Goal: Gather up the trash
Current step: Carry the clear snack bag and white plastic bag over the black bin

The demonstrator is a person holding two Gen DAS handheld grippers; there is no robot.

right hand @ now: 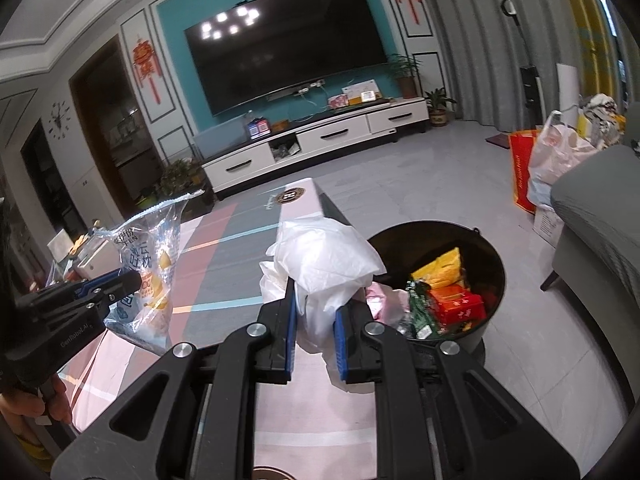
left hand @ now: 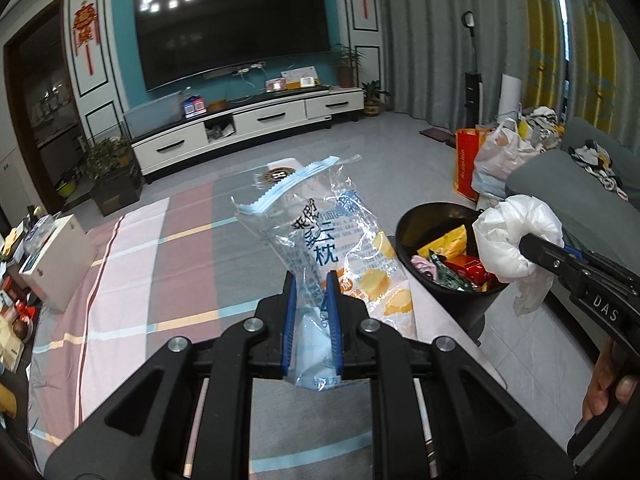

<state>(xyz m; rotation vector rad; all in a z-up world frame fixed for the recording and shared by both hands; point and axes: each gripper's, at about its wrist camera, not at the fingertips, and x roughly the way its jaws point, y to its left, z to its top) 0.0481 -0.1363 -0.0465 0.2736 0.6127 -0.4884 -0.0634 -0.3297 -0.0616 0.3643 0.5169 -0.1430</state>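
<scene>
Left gripper [left hand: 312,300] is clamped on one clear bread wrapper [left hand: 320,236] with blue print and yellow bun pictures; the wrapper stands up out of the jaws, above the counter [left hand: 180,264] and its striped cloth. Right gripper [right hand: 316,300] is clamped on one crumpled white plastic bag [right hand: 324,264], held just left of the bin's rim in its own view; from the left wrist view the bag hangs over the near right edge of the bin.

Black trash bin [right hand: 490,256] stands on the floor just right of the counter, open top, no lid seen. Inside: a yellow packet [right hand: 440,266], a red box [right hand: 458,306], a green wrapper [right hand: 418,310], something pink [right hand: 378,300]. At least four items; exact count unclear since they overlap.

Progress, my read: well along. Bin is already part-filled and both grippers are loaded, so two pieces are in hand and neither is in the bin yet. Left to do: get both over the opening and drop them. White bag is closer; bread wrapper has further to go to the right.

No loose trash visible on the striped cloth. One white box [left hand: 60,264] sits at the far left edge with clutter beside it; can't tell if any of that counts as trash.
</scene>
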